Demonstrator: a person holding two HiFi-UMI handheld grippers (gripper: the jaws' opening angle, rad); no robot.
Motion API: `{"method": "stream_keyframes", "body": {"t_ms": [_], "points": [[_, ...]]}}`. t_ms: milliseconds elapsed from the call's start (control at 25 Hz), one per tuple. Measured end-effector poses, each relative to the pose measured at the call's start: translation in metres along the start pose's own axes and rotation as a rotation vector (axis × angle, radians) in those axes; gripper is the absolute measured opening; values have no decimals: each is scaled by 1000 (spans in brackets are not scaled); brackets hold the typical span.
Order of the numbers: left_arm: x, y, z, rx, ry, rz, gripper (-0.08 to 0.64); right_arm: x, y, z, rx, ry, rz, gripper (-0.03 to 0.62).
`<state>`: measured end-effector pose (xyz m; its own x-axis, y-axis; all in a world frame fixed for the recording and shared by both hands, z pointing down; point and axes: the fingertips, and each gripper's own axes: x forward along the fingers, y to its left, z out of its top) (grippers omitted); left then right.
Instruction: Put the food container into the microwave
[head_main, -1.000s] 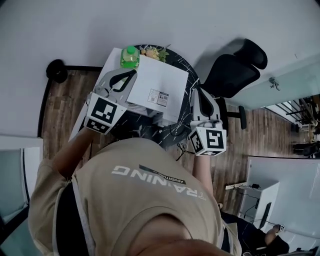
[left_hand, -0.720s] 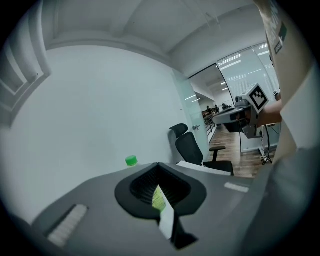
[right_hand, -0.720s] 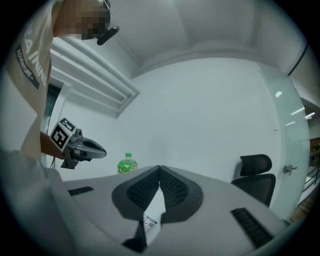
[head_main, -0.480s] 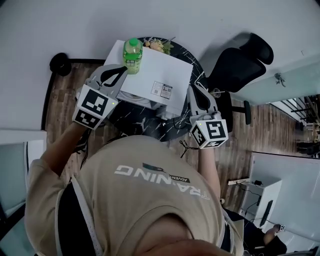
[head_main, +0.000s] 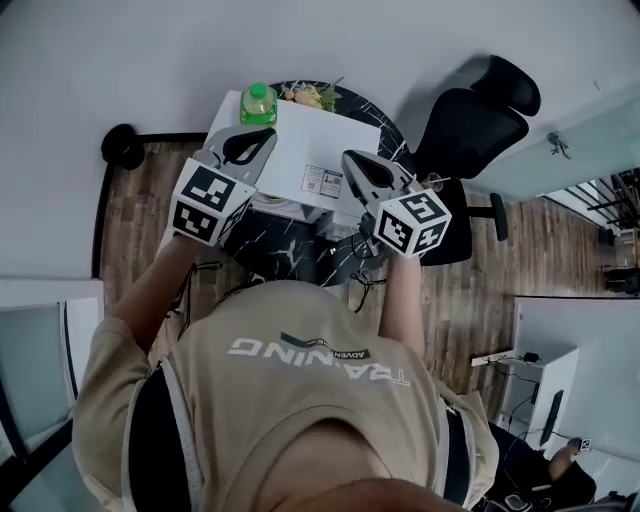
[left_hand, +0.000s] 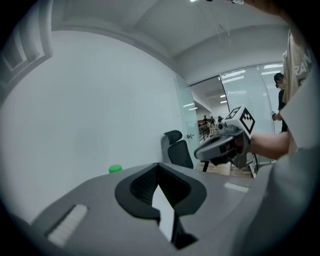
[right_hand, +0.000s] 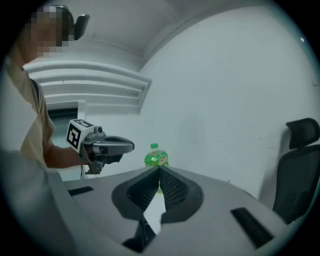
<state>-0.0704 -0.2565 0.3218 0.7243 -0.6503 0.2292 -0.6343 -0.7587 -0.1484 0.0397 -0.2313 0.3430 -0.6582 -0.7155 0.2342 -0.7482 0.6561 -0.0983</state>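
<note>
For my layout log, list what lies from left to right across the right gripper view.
Person → left tool → bottle → chair.

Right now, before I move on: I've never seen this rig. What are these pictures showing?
A person holds a two-jaw gripper in each hand. The head view looks down from their head; the other two cameras ride on the grippers. The left gripper and right gripper hover over a white box-shaped appliance, likely the microwave, on a dark marbled round table. Both grippers' jaws are together, holding nothing. A green plastic bottle stands by the box's far corner. No food container is visible.
</note>
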Motion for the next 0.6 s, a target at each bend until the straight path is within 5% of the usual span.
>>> {"method": "stream_keyframes", "body": {"t_ms": [160, 280, 440, 600], "points": [[20, -4, 17, -75, -70, 12, 9, -3, -7, -21, 134, 127, 25, 9], [32, -9, 26, -89, -97, 11, 9, -8, -27, -16, 186, 103, -107, 9], [45, -12, 28, -106, -103, 29, 9, -24, -54, 14, 38, -56, -424, 9], [48, -13, 33, -102, -122, 61, 9, -34, -41, 45, -101, -229, -487, 9]]}}
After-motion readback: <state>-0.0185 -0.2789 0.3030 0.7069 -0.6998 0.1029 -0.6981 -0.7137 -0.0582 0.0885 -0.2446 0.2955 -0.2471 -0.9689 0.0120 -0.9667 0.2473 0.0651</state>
